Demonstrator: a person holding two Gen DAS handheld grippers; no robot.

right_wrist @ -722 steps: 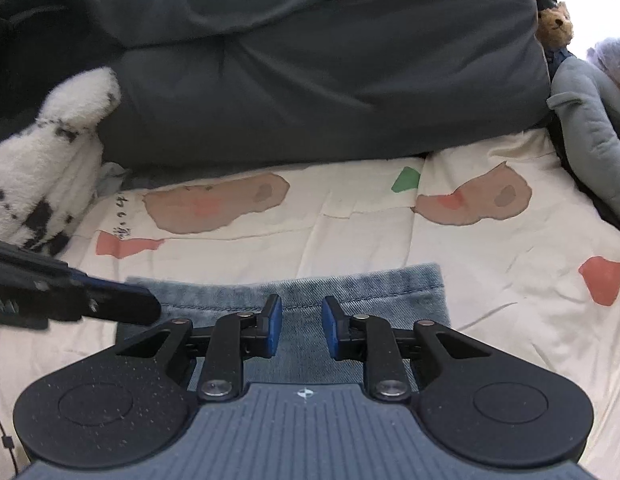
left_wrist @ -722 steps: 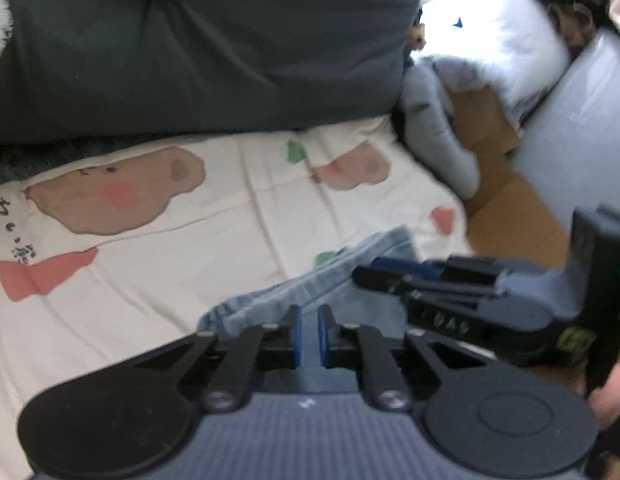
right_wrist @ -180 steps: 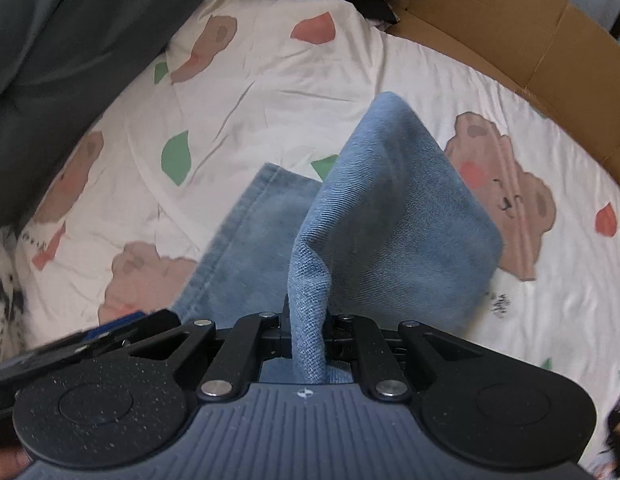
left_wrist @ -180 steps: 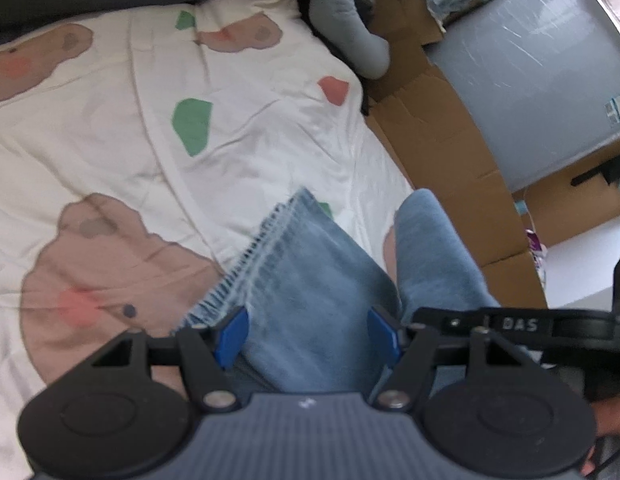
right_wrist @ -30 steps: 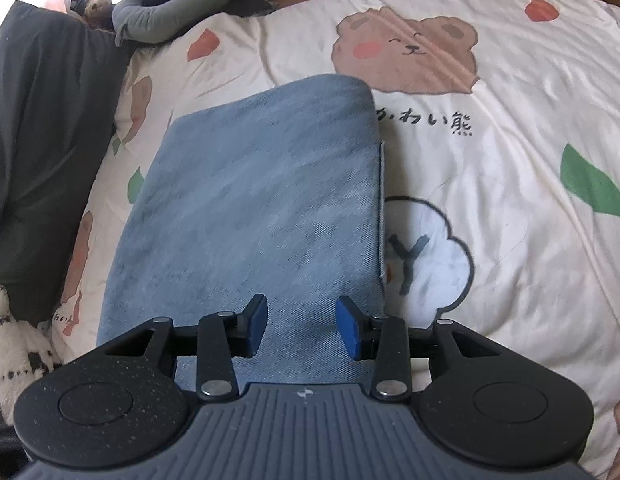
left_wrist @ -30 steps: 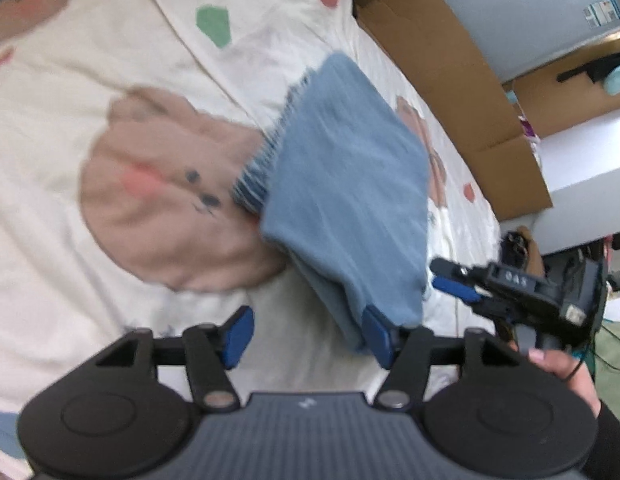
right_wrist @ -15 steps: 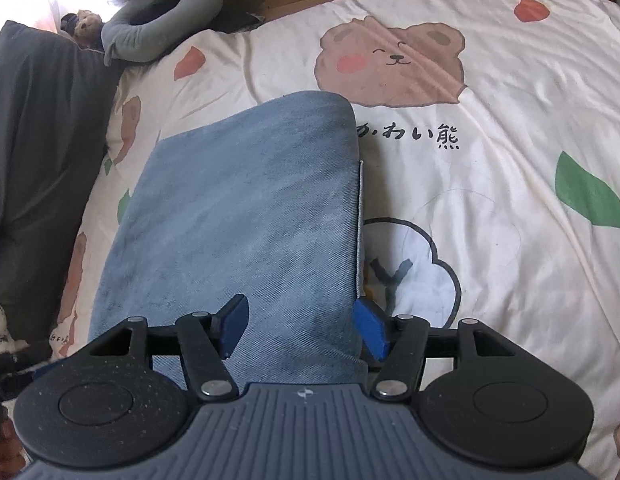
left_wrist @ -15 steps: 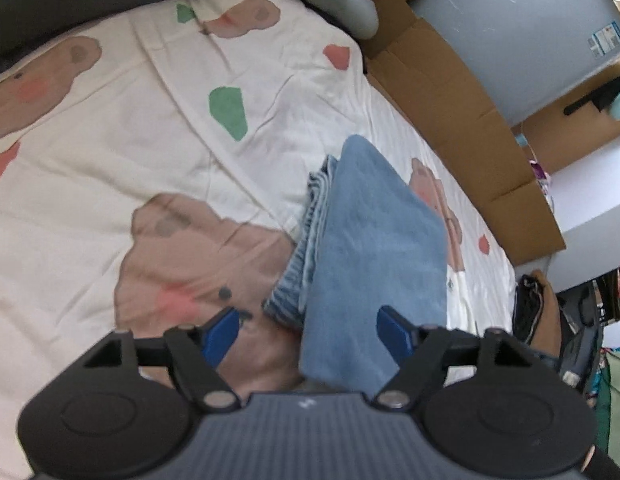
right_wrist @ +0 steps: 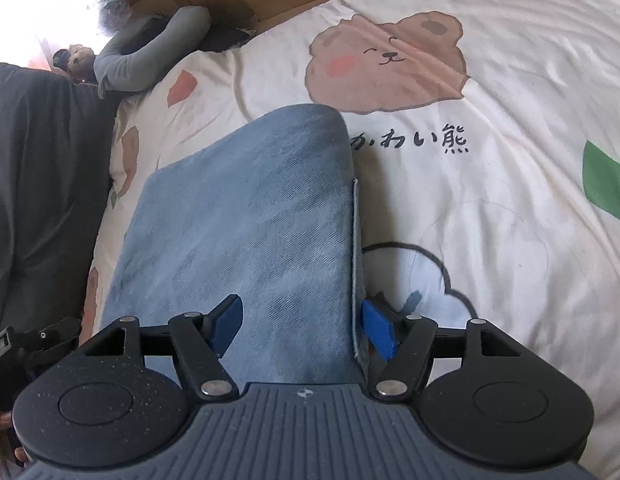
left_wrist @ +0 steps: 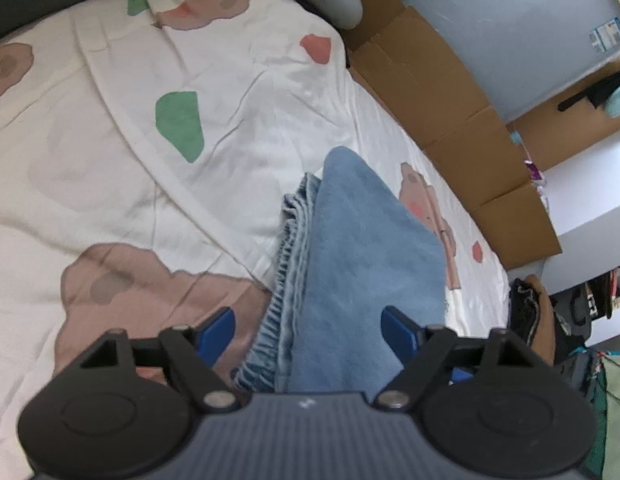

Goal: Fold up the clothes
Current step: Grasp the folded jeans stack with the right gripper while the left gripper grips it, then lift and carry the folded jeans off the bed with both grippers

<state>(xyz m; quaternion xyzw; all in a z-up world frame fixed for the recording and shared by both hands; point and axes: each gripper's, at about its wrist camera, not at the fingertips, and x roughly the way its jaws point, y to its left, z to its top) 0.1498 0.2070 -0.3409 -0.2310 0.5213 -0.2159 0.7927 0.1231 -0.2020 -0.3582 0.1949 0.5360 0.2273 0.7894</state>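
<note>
Folded blue jeans (left_wrist: 358, 256) lie as a thick bundle on the cream bedsheet (left_wrist: 109, 168), with the stacked layer edges showing on the bundle's left side in the left wrist view. My left gripper (left_wrist: 310, 330) hangs wide open over the near end of the bundle, its blue pads apart on either side of the stack. In the right wrist view the jeans (right_wrist: 245, 232) fill the middle, smooth side up. My right gripper (right_wrist: 303, 324) is open too, one pad over the denim and the other just past its right edge.
The bear-print bedsheet (right_wrist: 490, 208) spreads all around the jeans. Brown cardboard (left_wrist: 450, 120) lines the bed's far side beside a grey panel (left_wrist: 522, 28). A grey plush toy (right_wrist: 149, 56) and a dark duvet (right_wrist: 33, 184) lie near the head of the bed.
Both grippers have come closer to the jeans over the last second. The right gripper's fingers have spread wider. The jeans lie where they were.
</note>
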